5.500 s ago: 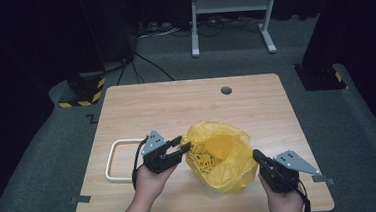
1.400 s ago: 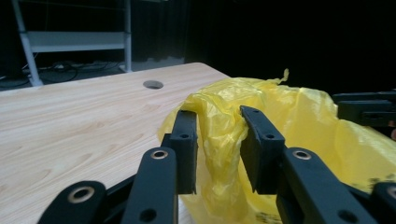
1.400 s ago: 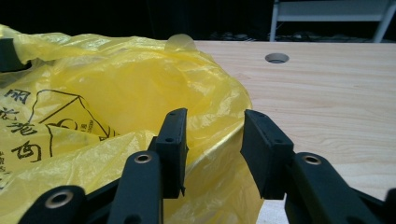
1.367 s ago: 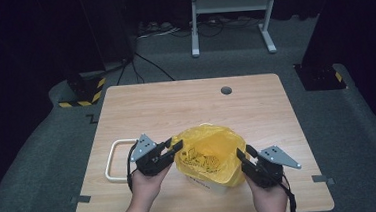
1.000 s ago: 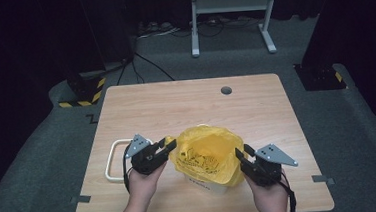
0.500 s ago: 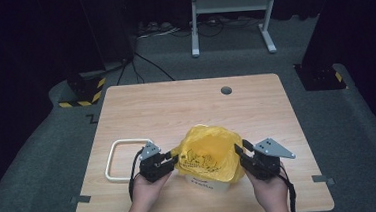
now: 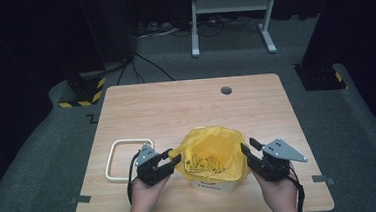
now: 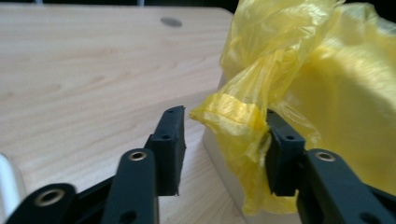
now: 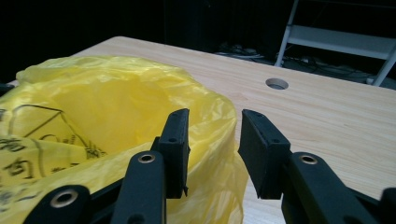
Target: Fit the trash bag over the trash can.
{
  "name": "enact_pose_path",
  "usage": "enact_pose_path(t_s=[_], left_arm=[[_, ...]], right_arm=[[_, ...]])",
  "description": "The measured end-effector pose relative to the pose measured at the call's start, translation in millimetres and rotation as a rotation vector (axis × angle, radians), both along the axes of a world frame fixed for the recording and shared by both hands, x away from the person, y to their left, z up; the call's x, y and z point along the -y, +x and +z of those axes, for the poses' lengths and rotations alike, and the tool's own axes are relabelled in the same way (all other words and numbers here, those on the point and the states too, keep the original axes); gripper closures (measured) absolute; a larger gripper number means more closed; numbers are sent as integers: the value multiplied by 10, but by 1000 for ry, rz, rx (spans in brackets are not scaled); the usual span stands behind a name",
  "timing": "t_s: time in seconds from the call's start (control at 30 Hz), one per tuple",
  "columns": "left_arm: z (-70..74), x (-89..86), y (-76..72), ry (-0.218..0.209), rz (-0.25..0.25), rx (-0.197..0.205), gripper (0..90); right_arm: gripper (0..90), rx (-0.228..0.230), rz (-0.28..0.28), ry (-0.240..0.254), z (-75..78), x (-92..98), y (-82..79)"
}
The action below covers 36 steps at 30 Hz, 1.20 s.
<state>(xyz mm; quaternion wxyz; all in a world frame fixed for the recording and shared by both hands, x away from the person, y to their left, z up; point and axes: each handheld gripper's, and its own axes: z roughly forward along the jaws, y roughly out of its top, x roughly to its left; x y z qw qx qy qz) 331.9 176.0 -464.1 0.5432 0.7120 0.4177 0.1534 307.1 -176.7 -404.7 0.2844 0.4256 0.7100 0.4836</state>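
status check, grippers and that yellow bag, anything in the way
Left gripper open, bunched bag corner between its jaws. Right gripper open at the opposite rim. Yellow bag lines a white bin. White square frame lies left, apart.

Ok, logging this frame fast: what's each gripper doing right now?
Left gripper: open, a fold of the yellow bag between its jaws.
Right gripper: open, jaws astride the bag's rim, holding nothing.

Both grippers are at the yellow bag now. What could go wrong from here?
1. The left gripper is open with a bunched fold of the bag lying against one jaw; closing may catch only a thin edge, which could slip or tear.
2. The right gripper is open at the rim; pulling might tip the white bin.
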Motion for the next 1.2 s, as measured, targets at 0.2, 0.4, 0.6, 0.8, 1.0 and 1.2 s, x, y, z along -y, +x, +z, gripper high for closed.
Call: enact_pose_path(t_s=[0.2, 0.4, 0.6, 0.8, 1.0, 1.2], left_arm=[[133, -37, -80, -9, -21, 73, 407], [178, -50, -151, -30, -48, 103, 359], [286, -12, -300, -74, -61, 147, 330], [428, 130, -205, 0, -49, 179, 412], [411, 221, 91, 55, -61, 108, 730], [358, 196, 371, 9, -17, 56, 807]], right_arm=[[614, -46, -29, 8, -72, -38, -2], [617, -48, -27, 3, -91, -57, 5], [620, -61, -21, -6, -112, -77, 14], [629, -64, -13, -22, -126, -123, 8], [639, -68, -7, -34, -145, -140, 9], [644, -65, -2, -33, -148, -136, 11]])
